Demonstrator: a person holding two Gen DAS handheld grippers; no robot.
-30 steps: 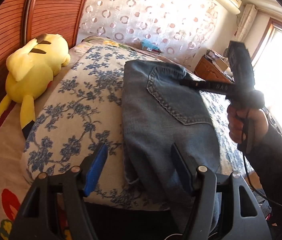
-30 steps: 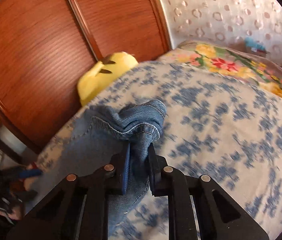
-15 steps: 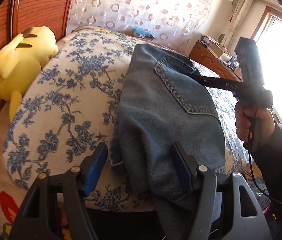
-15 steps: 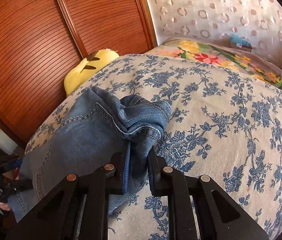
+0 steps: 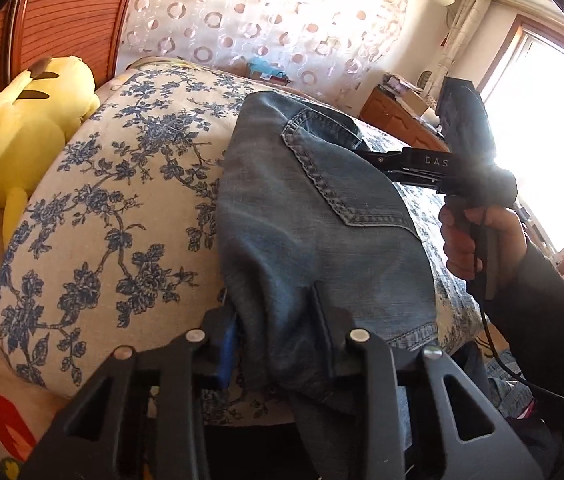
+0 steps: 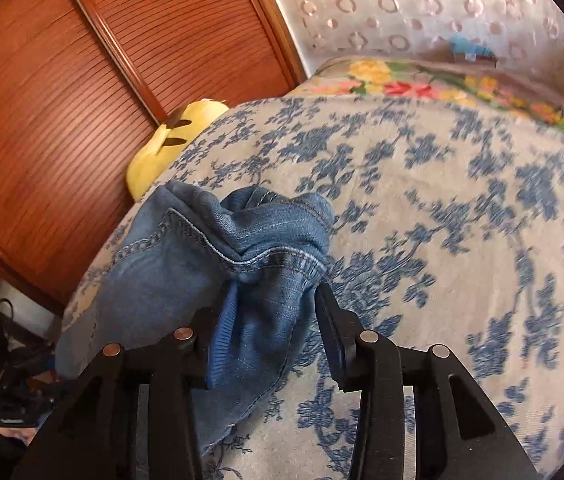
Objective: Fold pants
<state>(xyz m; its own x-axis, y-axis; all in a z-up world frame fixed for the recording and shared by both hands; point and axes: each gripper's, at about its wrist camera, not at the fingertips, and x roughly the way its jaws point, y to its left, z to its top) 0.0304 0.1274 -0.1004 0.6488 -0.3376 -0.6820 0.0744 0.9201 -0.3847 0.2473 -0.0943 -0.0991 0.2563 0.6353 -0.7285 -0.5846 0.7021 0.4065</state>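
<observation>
Blue jeans (image 5: 314,240) lie folded lengthwise on the blue-flowered bed cover (image 5: 122,200), back pocket up, with their legs hanging over the near edge. My left gripper (image 5: 274,332) is at that edge. Its jaws are closing and pinch a bunch of the leg denim. In the right wrist view, my right gripper (image 6: 272,320) is at the crumpled waistband (image 6: 274,240). Its jaws are opening. Denim still hangs between them, touching the left pad (image 6: 222,340) but not gripped. In the left wrist view a hand (image 5: 466,240) holds the right gripper (image 5: 366,156) at the waist end.
A yellow plush toy (image 5: 22,132) sits at the bed's left side against the wooden slatted doors (image 6: 82,60). A bright floral blanket (image 6: 422,80) covers the far end. A wooden nightstand (image 5: 394,116) and a bright window (image 5: 542,120) are to the right.
My left jaws have closed from wide apart onto the leg denim. My right jaws, clamped on the waistband before, have spread apart, and that gripper has moved a little lower.
</observation>
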